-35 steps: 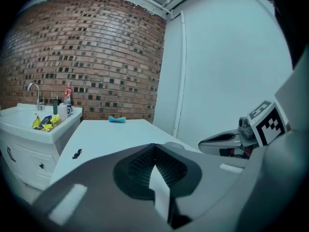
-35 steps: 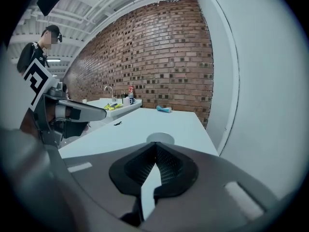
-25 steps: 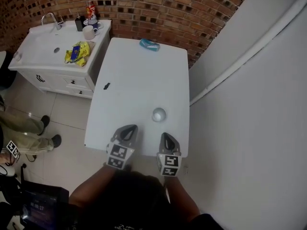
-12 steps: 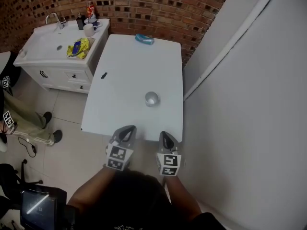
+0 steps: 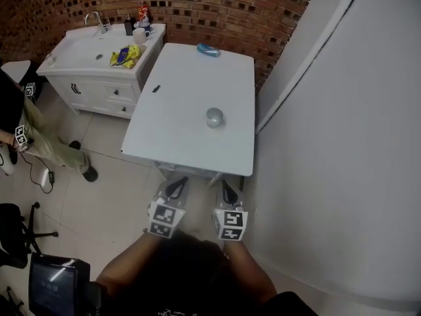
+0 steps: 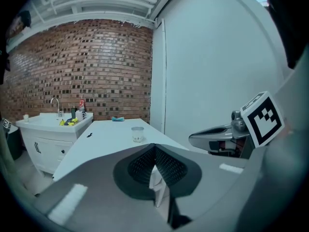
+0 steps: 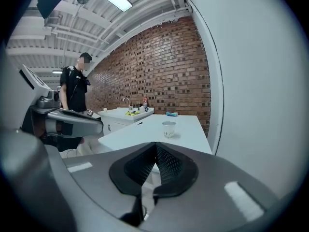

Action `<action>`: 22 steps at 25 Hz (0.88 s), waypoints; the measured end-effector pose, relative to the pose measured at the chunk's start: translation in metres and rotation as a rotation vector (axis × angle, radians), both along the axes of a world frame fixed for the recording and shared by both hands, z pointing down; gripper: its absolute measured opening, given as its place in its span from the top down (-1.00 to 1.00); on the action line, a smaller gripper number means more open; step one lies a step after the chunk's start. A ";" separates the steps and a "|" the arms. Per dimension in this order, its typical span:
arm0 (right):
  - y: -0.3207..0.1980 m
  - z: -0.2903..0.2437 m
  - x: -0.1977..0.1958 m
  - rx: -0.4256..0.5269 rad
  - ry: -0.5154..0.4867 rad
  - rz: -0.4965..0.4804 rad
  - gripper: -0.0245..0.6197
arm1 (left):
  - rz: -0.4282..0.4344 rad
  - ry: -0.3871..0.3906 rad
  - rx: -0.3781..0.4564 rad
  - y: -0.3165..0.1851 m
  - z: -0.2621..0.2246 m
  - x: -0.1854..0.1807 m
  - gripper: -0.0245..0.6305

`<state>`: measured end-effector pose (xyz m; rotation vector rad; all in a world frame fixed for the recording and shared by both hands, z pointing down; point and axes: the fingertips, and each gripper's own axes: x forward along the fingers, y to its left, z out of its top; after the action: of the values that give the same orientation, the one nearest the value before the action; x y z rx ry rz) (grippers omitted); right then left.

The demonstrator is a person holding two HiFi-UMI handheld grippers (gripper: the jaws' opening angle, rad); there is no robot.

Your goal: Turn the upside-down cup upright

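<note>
Holding a gripper in each hand, side by side and apart, you have the left gripper (image 5: 176,184) and the right gripper (image 5: 225,188) over the tiled floor, fingertips just short of the near edge of the white table (image 5: 172,133). Both pairs of fingers are pressed together with nothing between them. The small clear cup (image 5: 214,117) stands on the table well ahead of your fingertips, between the lines the two grippers point along and a little nearer the right one. It is too small to tell which end is up. Far beyond the cup, at the table's far end by the brick wall (image 5: 217,5), lies a blue object (image 5: 208,50). Ahead and left of the left fingers stands a white sink cabinet (image 5: 82,64). A person (image 5: 26,133) stands farther left. A plain white wall (image 5: 342,143) runs close beside the right fingers.
</note>
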<state>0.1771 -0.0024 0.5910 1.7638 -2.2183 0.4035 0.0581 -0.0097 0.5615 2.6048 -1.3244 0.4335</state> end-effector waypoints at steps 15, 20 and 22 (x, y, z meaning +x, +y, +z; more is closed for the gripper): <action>0.076 -0.006 -0.047 0.008 0.035 0.020 0.89 | -0.043 0.001 -0.017 0.063 0.000 -0.070 0.94; 0.095 -0.021 -0.061 0.020 0.042 0.086 0.89 | -0.021 0.016 -0.005 0.074 -0.007 -0.097 0.94; 0.106 -0.023 -0.075 0.023 0.037 0.104 0.89 | -0.007 0.019 0.000 0.081 -0.006 -0.109 0.94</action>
<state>0.1023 0.1033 0.5682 1.8889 -2.1207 0.3654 -0.0507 0.0709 0.5557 2.5969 -1.3275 0.4057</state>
